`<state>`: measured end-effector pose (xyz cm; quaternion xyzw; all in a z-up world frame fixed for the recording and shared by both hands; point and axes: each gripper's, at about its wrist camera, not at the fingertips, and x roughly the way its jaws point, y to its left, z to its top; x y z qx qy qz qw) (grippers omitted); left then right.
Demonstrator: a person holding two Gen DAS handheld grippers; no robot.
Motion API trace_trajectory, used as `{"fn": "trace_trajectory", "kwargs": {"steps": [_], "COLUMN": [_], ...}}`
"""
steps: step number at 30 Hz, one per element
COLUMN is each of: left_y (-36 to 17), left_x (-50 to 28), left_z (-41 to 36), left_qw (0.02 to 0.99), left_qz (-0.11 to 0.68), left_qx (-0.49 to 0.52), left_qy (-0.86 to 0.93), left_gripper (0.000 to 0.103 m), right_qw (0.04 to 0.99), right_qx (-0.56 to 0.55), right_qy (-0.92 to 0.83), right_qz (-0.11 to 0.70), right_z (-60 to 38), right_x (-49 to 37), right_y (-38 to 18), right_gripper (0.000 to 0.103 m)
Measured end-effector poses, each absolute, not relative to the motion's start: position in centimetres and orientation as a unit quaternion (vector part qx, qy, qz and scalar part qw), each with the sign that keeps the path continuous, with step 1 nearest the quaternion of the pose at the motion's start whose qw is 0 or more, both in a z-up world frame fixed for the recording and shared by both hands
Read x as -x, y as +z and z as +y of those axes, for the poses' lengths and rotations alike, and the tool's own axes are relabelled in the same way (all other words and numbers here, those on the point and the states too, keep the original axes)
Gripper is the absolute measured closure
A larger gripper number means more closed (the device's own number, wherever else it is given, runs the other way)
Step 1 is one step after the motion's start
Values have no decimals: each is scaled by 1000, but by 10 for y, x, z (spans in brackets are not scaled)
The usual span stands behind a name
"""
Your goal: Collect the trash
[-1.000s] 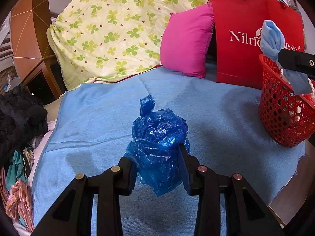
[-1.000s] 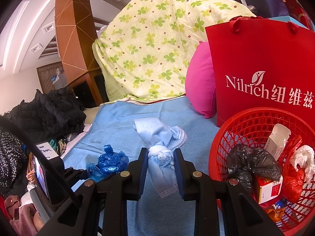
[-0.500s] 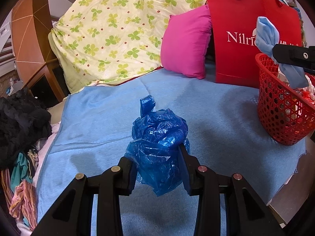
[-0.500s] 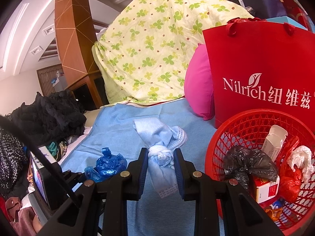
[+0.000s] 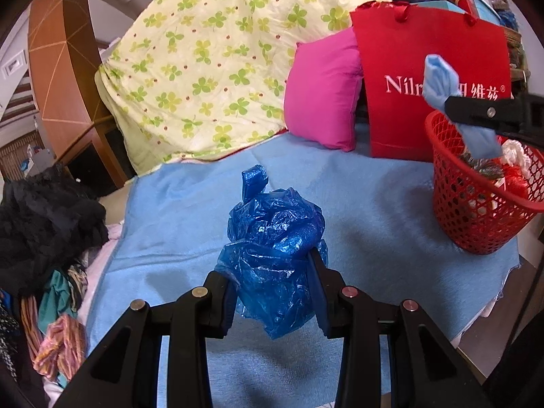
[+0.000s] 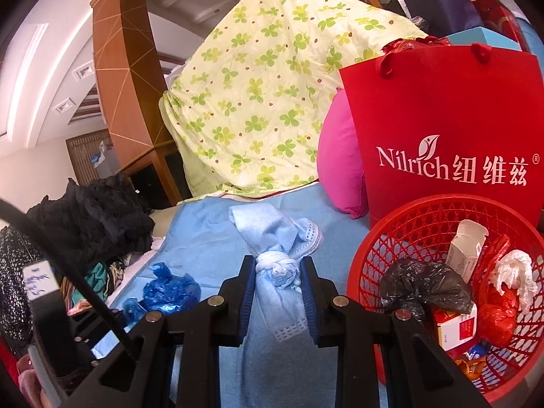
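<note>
My left gripper [image 5: 272,268] is shut on a crumpled blue plastic bag [image 5: 272,234], held above the light blue blanket [image 5: 374,204]. The same blue plastic bag [image 6: 170,290] shows low on the left in the right wrist view. My right gripper [image 6: 277,272] is shut on a knotted light blue face mask [image 6: 277,241], held just left of the red mesh basket [image 6: 408,224]. In the left wrist view the face mask [image 5: 442,81] hangs over the near rim of the red basket [image 5: 462,210]. The basket holds a black bag [image 6: 425,285], small cartons, red plastic and white tissue.
A red paper gift bag [image 6: 442,119] and a pink pillow [image 5: 323,91] stand behind the basket. A clover-print quilt [image 5: 210,57] is heaped at the back. Dark clothes [image 5: 44,217] pile up left of the bed. The blanket's edge [image 5: 503,282] drops off at the right.
My left gripper has risen and drawn back with the blue bag; the bed and basket look farther away. The right gripper with the mask has barely shifted beside the basket.
</note>
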<state>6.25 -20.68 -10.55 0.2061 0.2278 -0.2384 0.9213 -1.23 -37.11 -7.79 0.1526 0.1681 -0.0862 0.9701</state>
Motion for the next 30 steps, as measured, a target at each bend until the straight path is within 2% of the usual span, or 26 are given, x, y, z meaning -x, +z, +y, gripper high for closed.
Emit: {"fn": "trace_trajectory", "kwargs": {"steps": [30], "left_y": [-75], "left_x": [-16], "left_z": [-259], "left_qw": [909], "left_qz": [183], "left_qx": [-253], "left_qy": [-275], "left_gripper": [63], "right_qw": [969], "right_qx": [-201], "right_qy": [-111], "right_qz": [94], "right_z": [-421], "right_x": [71], "right_y": [-70], "right_gripper": [75]}}
